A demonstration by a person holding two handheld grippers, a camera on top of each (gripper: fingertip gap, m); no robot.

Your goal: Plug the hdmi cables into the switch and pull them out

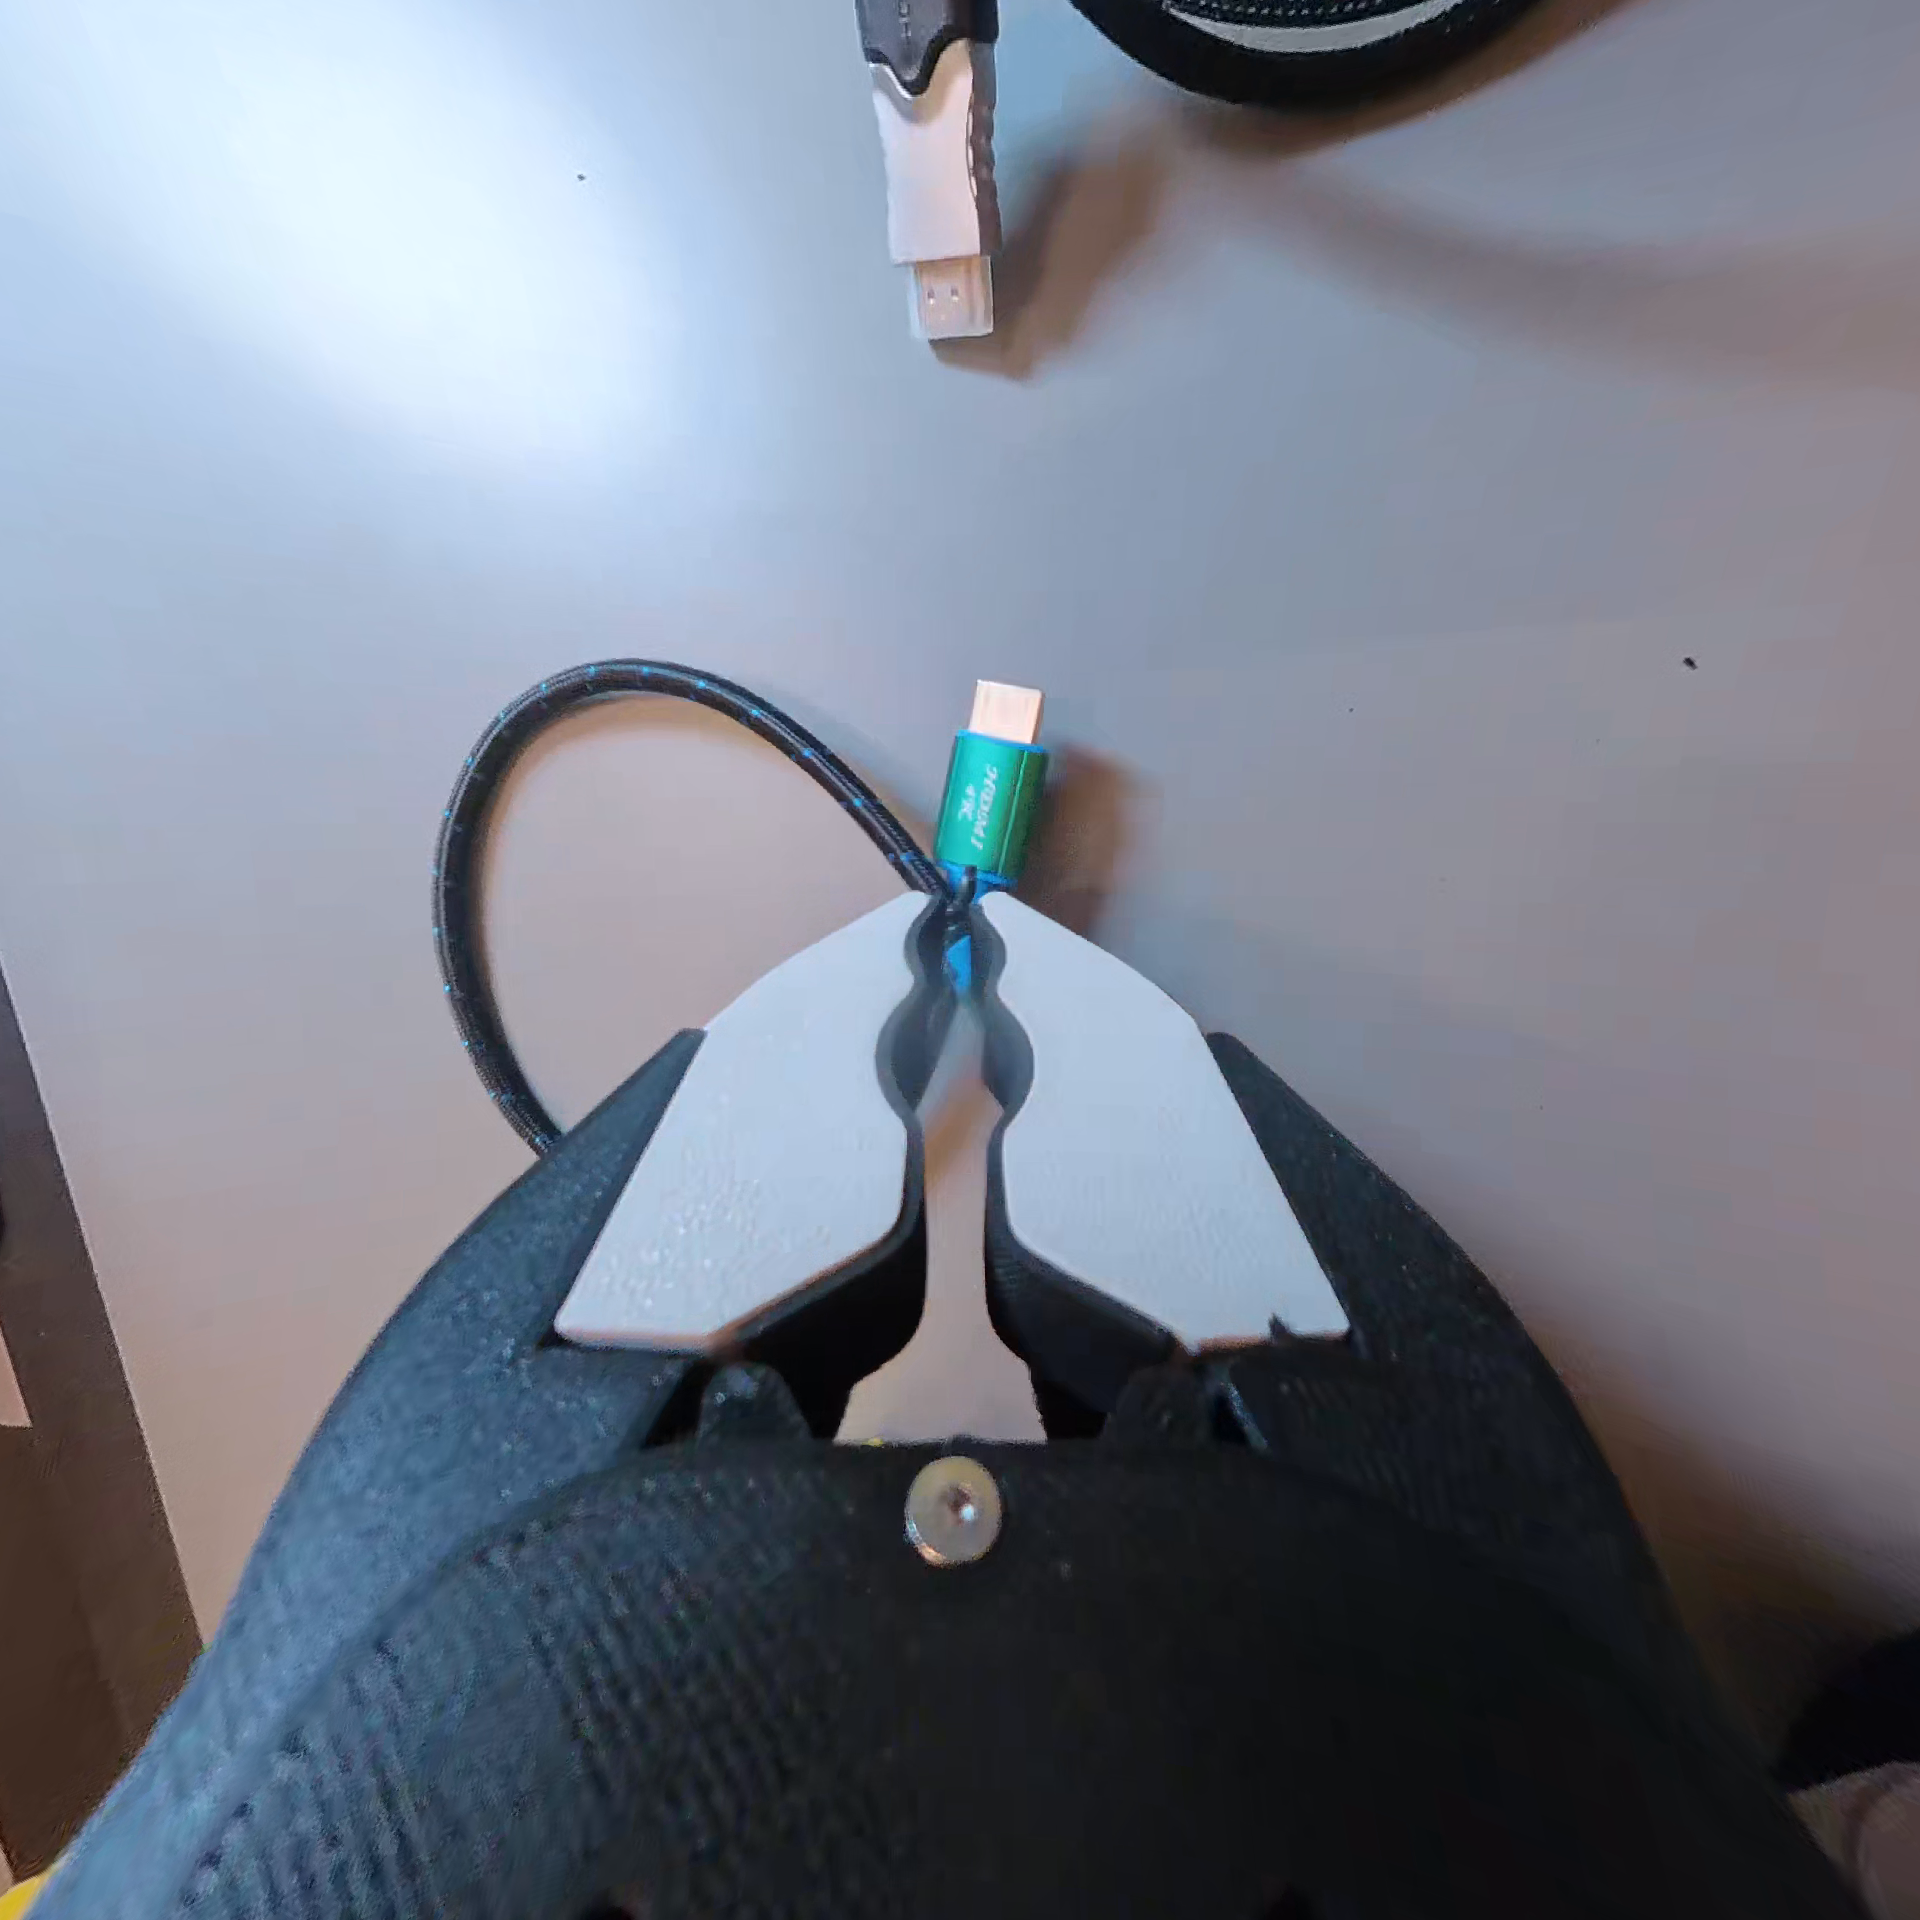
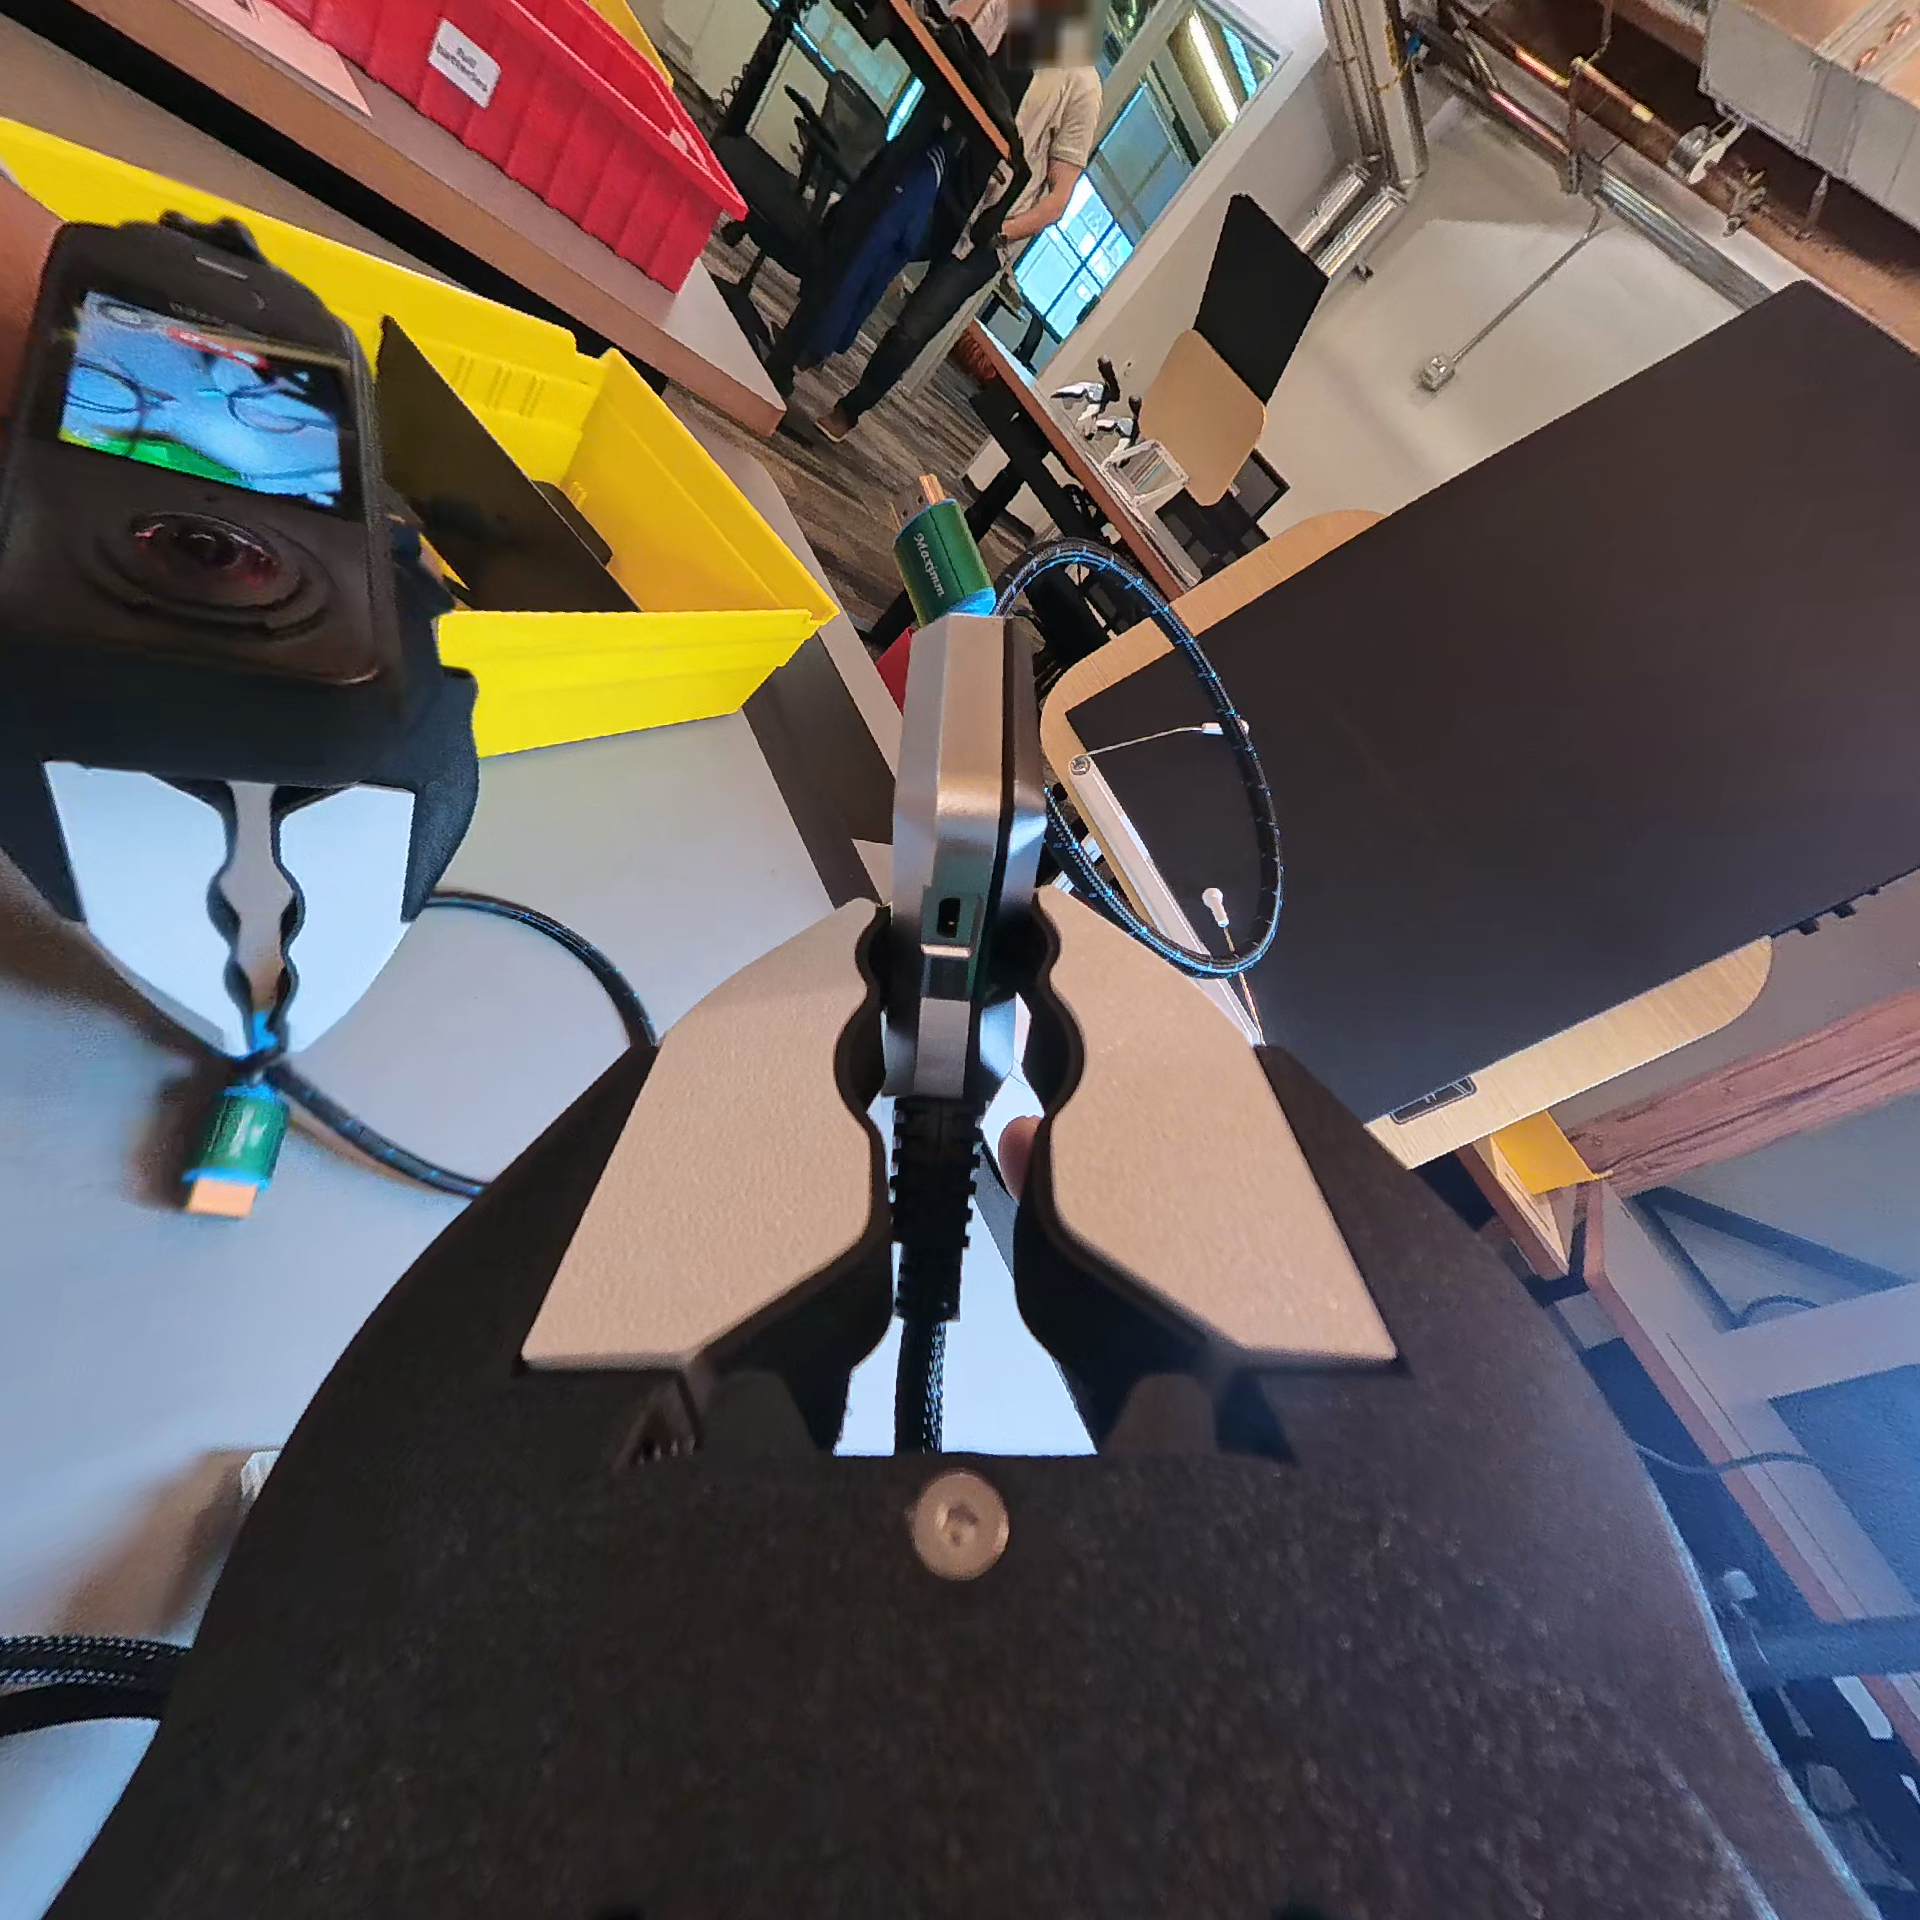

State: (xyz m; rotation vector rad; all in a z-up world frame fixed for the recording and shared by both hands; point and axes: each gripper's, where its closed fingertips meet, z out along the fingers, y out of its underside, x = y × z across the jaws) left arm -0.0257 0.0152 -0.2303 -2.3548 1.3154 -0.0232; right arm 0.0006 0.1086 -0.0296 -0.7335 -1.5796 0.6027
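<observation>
The left tongs (image 1: 958, 914) are closed on a black braided cable with blue flecks (image 1: 488, 831), pinching it right behind its green metal plug with a gold tip (image 1: 987, 810). The plug sticks out just past the grey fingertips (image 1: 883, 935) and hangs a little above the pale grey table (image 1: 1455, 727). The cable loops out to the left and comes back under the tongs. Farther ahead, near the far edge of the table, lies a silver and black plug (image 1: 940, 208), well apart from the green one. A thick black band (image 1: 1278, 52) curves along the top right corner of that view.

The right tongs (image 2: 956, 935) are closed on a flat grey metal switch box (image 2: 961, 821). The box stands on its thin edge between the two grey fingers (image 2: 727, 1143), and an open port faces the camera. A thick black ribbed cable (image 2: 928, 1247) runs from the box's near end down between the fingers. At the far end of the box, a second green plug (image 2: 940, 561) sticks up with its gold tip free, and its blue-flecked cable (image 2: 1236, 810) makes a round loop on the right.

In the right wrist view, the left tongs (image 2: 255, 1029) show on the left with the green plug (image 2: 234, 1143) pointing down at the table. A yellow plastic bin (image 2: 623, 582) sits at the table's far edge, and a red bin (image 2: 582, 125) is on another table behind it.
</observation>
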